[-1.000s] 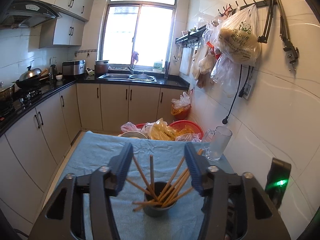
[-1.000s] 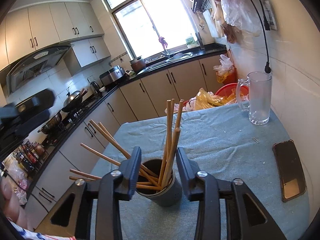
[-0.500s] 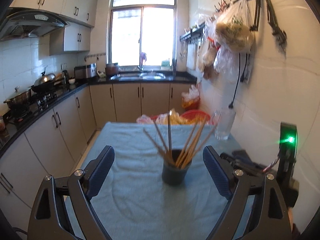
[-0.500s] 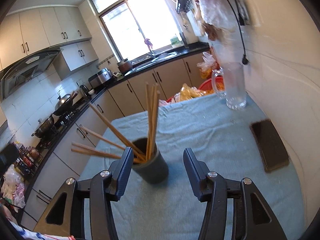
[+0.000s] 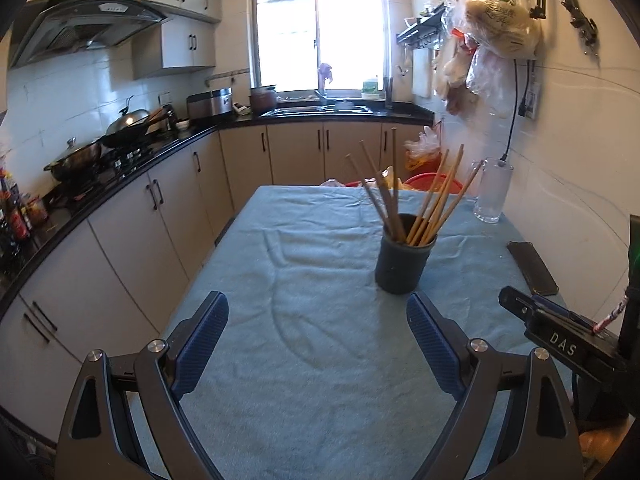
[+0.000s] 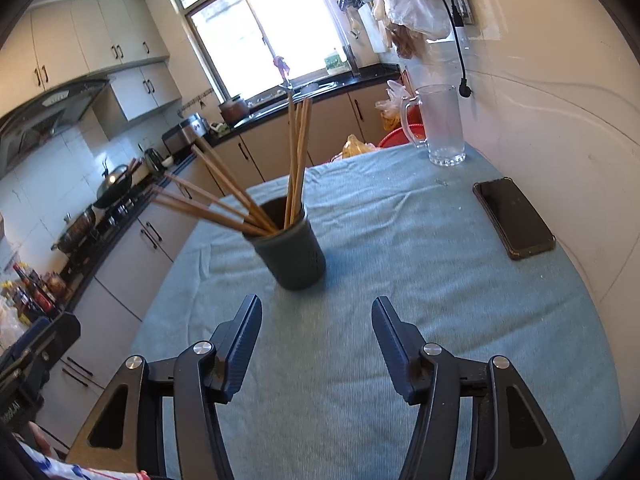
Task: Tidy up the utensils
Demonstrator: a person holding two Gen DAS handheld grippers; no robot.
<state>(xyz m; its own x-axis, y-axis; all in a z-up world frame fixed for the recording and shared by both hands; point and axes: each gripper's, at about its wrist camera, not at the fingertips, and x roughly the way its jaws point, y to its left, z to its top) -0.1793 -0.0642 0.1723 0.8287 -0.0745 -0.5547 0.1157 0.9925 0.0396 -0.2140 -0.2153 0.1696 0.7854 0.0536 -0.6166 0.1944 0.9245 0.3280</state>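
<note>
Chopsticks (image 5: 416, 196) stand fanned in the dark holder (image 5: 403, 261) right of centre on my tabletop (image 5: 304, 320). Left claw (image 5: 318, 342) and right claw (image 6: 316, 340) both spread wide, empty, short of it.

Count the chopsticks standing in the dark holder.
7 visible, all in the holder: four chopsticks fan out toward the kitchen counter, three stand nearly upright on the other side of it. Overlapping sticks could hide more.
</note>
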